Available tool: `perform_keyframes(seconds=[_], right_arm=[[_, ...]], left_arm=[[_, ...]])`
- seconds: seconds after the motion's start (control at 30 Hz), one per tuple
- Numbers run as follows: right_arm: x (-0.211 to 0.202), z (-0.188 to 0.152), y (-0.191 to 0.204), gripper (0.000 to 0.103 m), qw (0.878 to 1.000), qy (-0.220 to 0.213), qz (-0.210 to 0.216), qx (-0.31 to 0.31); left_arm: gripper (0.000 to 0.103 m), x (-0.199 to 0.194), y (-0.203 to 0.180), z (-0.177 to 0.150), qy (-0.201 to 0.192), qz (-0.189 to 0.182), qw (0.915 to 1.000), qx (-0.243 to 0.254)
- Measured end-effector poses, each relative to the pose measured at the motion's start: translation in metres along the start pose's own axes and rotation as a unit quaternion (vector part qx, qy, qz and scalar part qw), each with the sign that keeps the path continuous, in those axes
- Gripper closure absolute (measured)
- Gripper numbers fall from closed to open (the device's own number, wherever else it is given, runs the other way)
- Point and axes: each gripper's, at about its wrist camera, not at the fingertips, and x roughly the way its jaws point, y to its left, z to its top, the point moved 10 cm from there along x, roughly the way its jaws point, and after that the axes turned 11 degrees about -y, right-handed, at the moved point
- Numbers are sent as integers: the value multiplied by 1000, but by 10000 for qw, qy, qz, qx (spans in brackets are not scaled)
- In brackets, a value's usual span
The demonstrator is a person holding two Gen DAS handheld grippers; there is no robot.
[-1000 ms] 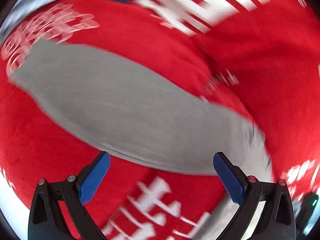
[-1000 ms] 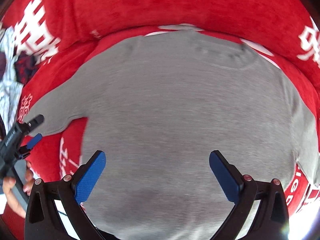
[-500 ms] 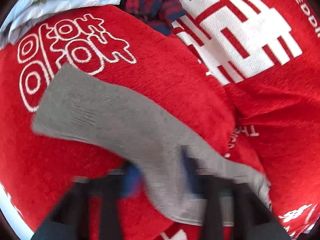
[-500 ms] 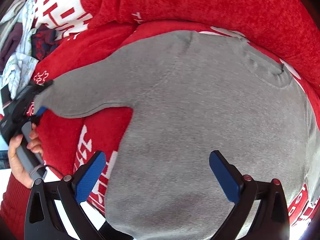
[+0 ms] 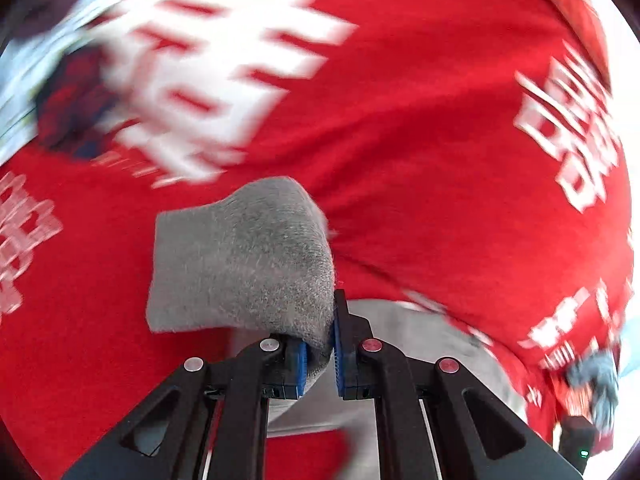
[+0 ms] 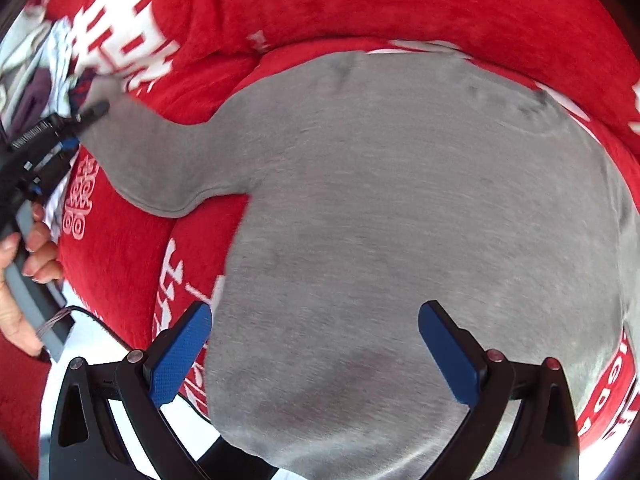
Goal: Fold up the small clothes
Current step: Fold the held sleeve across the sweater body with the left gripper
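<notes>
A small grey long-sleeved top (image 6: 400,220) lies spread flat on a red blanket (image 6: 360,4) with white lettering. My left gripper (image 5: 319,354) is shut on the end of the top's left sleeve (image 5: 240,260), whose cuff folds over above the blue pads. In the right wrist view that same gripper (image 6: 76,128) holds the sleeve (image 6: 160,160) lifted at the far left, a hand around its handle. My right gripper (image 6: 316,344) hangs open over the lower body of the top, nothing between its fingers.
A pile of other clothes, dark plaid and pale printed (image 6: 48,68), sits at the blanket's far left, also blurred as clothes (image 5: 68,100) in the left wrist view. The blanket bunches into a thick fold behind the top's collar. A white surface (image 6: 88,340) shows below the blanket's edge.
My left gripper went from wide open over the sleeve to shut on its end, then lifted it and swung. The right gripper barely shifted over the top's body.
</notes>
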Motion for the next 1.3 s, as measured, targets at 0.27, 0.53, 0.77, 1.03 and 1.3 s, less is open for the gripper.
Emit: perform_keyframes(seconds=[0.27, 0.53, 0.77, 1.03, 1.3], right_arm=[[-44, -9, -109, 0, 9937, -429, -393, 959], [-58, -44, -207, 0, 9789, -443, -694, 1868], [-63, -49, -245, 0, 9710, -442, -840, 2196], [-74, 38, -187, 0, 9860, -1078, -1190, 443], [16, 122, -104, 1, 9460, -995, -2016, -2336]], left_arm=[[92, 58, -200, -79, 866, -1293, 9820, 1074], [80, 105, -263, -214, 1999, -895, 9490, 2270], [20, 86, -243, -213, 1799, -310, 9451, 2710], [20, 65, -132, -114, 1617, 571, 9541, 2455], [21, 113, -25, -107, 2387, 1300, 9514, 1445]])
